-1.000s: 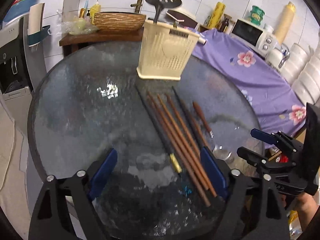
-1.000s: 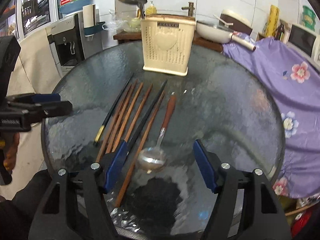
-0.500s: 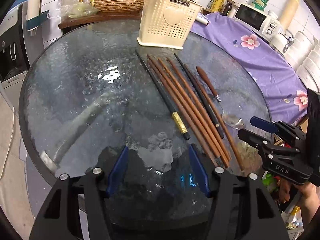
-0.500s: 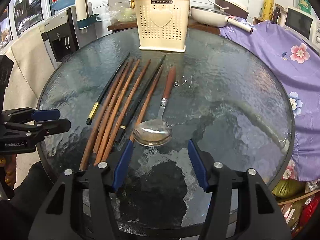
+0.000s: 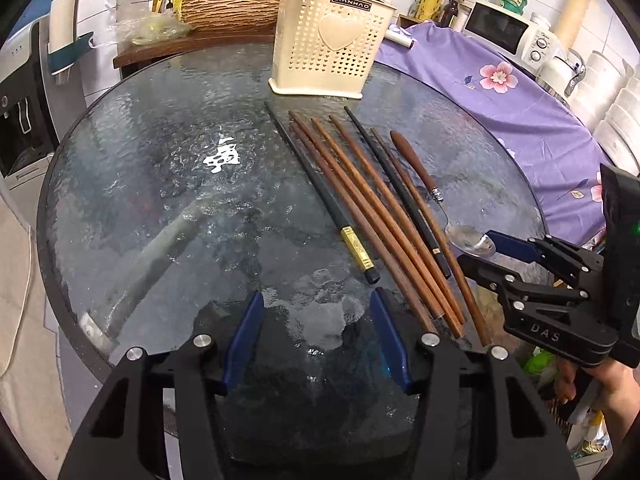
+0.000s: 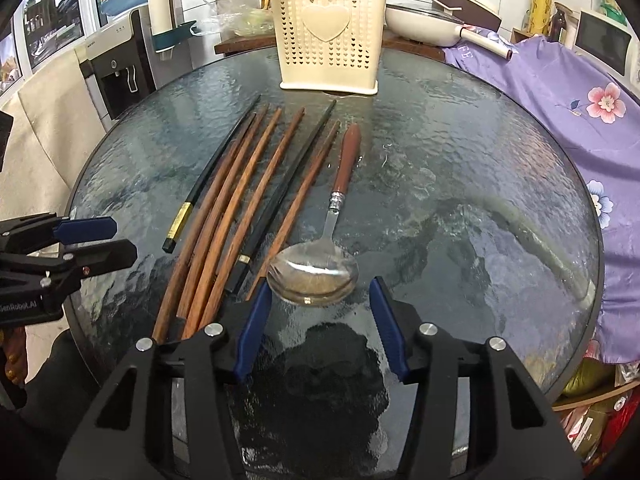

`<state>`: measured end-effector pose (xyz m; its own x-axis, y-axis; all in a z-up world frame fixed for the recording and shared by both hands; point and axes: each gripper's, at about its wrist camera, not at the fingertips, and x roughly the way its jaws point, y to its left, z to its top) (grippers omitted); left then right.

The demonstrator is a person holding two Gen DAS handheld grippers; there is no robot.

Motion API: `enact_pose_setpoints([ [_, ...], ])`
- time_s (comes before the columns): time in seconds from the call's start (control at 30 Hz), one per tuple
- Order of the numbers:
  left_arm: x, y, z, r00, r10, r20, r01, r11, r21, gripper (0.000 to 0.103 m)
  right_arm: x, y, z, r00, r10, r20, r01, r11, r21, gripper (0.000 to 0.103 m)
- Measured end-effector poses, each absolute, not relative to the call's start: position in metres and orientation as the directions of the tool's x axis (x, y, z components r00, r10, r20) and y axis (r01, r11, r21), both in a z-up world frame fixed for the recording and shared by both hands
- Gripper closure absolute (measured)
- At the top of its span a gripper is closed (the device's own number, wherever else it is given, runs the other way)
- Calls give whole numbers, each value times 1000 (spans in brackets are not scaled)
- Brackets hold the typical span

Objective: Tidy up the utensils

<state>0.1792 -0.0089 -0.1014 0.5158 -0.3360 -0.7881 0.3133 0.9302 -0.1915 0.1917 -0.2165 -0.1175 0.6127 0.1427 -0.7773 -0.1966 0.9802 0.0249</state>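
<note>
Left view: the left gripper (image 5: pixel 316 334) hovers over bare glass near the table (image 5: pixel 120 152) edge at 6 o'clock, jaws just narrowed, nothing between them. Chopsticks (image 5: pixel 360 208) run from 6 toward the holder (image 5: pixel 332 40) at 12; compared with a second ago, they appear closer.

Right view: the right gripper (image 6: pixel 316 320), also narrowing, frames the spoon (image 6: pixel 314 274) bowl, seemingly untouched; its handle points to 12.

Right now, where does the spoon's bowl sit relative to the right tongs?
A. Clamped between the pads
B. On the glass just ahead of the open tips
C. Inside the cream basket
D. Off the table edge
B: in the right wrist view the spoon lies flat on the glass table, its bowl just beyond the right tongs, whose pads stand apart, touching nothing.
</note>
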Motion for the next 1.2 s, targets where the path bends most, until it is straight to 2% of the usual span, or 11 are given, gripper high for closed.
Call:
enact_pose_setpoints([
  [0.37,181,-21,-102,516,-342,-785,331,925,-186,52,203,-208,-119,623,109,-774,-153,988,16,55],
  [0.67,186,-37,-104,532,-327,-781,319,932,-172,63,197,-214,-120,629,106,-770,-145,989,18,55],
  [0.87,191,-47,-105,545,-318,-776,312,936,-164,65,195,-218,-120,632,105,-768,-140,990,21,55],
  [0.97,192,-52,-105,552,-313,-773,313,937,-156,73,194,-218,-120,635,103,-766,-138,990,18,55],
  [1.03,193,-51,-106,536,-348,-770,318,927,-198,86,193,-218,-120,636,102,-765,-136,991,19,55],
  [1.13,192,-50,-106,533,-350,-770,310,928,-207,93,192,-218,-120,637,99,-764,-134,991,17,55],
  [1.2,189,-49,-106,540,-343,-768,314,929,-195,93,190,-218,-121,640,98,-762,-132,991,16,56],
])
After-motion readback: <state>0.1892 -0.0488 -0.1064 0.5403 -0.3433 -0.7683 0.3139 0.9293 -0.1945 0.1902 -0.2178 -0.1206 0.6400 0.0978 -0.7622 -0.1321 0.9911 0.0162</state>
